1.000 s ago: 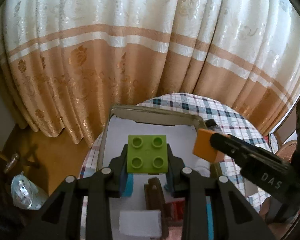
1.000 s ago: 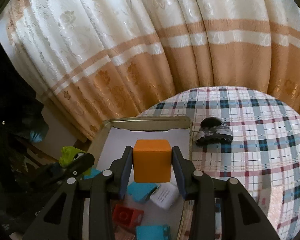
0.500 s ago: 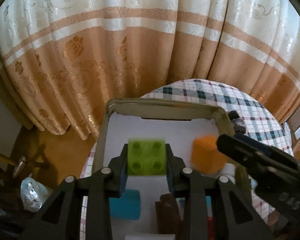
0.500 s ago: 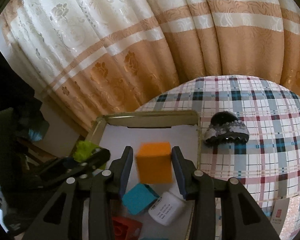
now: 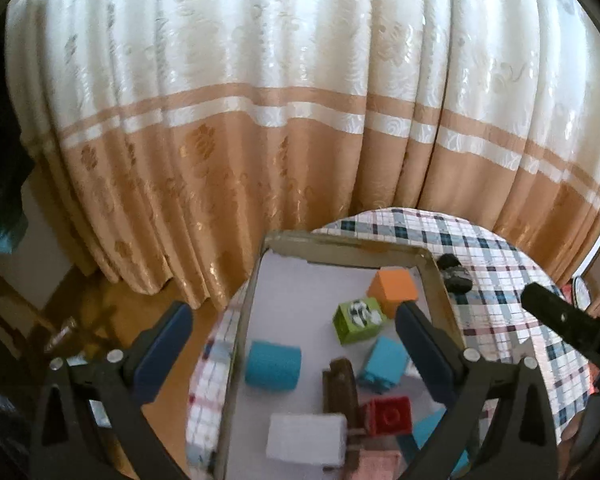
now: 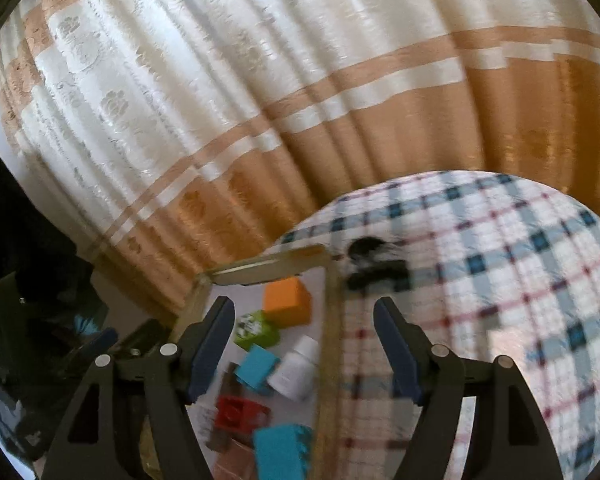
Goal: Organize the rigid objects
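Observation:
My left gripper (image 5: pixel 292 312) hangs over the tray (image 5: pixel 244 320), its jaws opening wide with nothing between them. The green studded brick (image 5: pixel 358 320) lies tipped on the tray's white floor, close to the orange cube (image 5: pixel 394 290) in the far right corner. My right gripper (image 6: pixel 304 308) is above the tray's right rim (image 6: pixel 332 340), jaws opening and empty. In the right wrist view the orange cube (image 6: pixel 288 302) and green brick (image 6: pixel 258 330) rest below and beyond its fingertips.
The tray also holds a blue cylinder (image 5: pixel 274 365), a blue brick (image 5: pixel 386 362), a red brick (image 5: pixel 388 416), a white box (image 5: pixel 306 436), a brown piece (image 5: pixel 340 388) and a white bottle (image 6: pixel 296 368). A black hair clip (image 6: pixel 374 266) lies on the plaid tablecloth (image 6: pixel 500 280). Curtains hang behind.
Both grippers opened and let go. The green brick and the orange cube dropped into the tray's far end. Both grippers drew back from the tray.

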`<state>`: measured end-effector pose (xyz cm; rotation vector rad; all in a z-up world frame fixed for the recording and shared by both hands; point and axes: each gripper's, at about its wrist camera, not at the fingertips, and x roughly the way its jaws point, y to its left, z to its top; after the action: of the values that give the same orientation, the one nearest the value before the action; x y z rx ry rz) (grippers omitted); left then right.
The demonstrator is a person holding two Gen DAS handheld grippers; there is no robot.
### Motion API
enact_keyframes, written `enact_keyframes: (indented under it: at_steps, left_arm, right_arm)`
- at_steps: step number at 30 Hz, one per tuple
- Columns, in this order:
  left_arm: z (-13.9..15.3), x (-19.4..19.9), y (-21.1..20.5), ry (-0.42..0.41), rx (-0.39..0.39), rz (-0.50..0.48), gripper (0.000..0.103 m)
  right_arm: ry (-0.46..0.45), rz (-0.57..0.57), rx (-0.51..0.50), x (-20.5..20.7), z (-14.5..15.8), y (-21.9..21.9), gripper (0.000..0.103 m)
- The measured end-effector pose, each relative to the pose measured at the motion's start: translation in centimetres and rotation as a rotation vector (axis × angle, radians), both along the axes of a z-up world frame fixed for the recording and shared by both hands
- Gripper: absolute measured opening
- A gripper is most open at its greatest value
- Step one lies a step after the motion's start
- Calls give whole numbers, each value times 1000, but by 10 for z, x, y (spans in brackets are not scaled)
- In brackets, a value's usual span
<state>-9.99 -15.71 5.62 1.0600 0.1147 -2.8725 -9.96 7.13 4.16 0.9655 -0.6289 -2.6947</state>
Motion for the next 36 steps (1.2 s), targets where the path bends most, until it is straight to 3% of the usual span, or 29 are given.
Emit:
enact_keyframes:
  at_steps: [10, 20, 36]
  left_arm:
    - [-17, 78, 17, 110, -41, 70, 102]
    - [-44, 118, 33, 120, -34, 116, 102]
    - [-51, 146, 86, 140, -32, -29, 102]
  right_arm:
    - [34, -123, 116, 55, -17, 26, 74]
    - [66, -165, 199, 93, -31, 27, 74]
    - [81, -208, 264, 123, -31, 46, 74]
